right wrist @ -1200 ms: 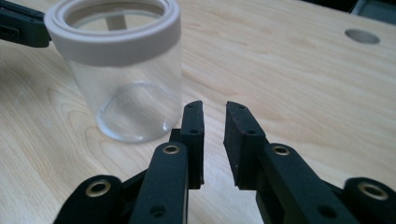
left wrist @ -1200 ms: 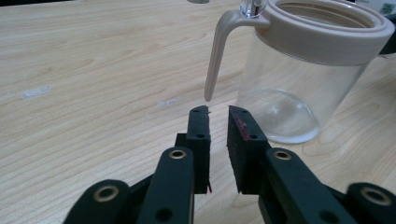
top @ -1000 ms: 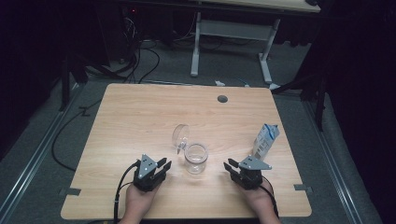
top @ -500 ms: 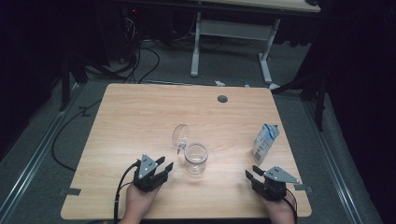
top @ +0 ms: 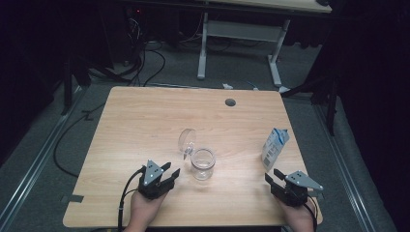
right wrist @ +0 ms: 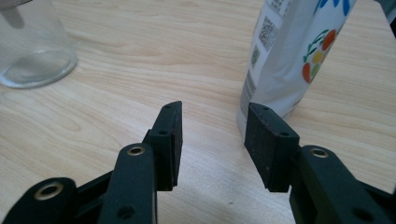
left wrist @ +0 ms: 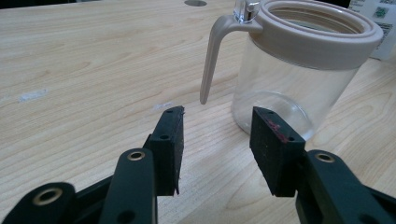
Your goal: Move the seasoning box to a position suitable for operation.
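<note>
A: How do the jaws stand?

B: Both have just been opening. The left gripper gapes with nothing between its pads; so does the right gripper.

A: What has changed?

B: The right hand has drawn back from the carton towards the table's near right corner. The left has stayed put.

A: And the jar?

B: Clear glass, beige collar, lid swung up. It stands upright near the table's middle, just beside the left gripper. The carton stands upright near the right edge.

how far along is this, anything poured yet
Done: the jar stands with its lid flipped open, and looks empty. In hand: nothing; both tools' jaws have just been opening, the left tool by the jar, the right tool by the carton. Left: gripping the carton, presumably to pour.
</note>
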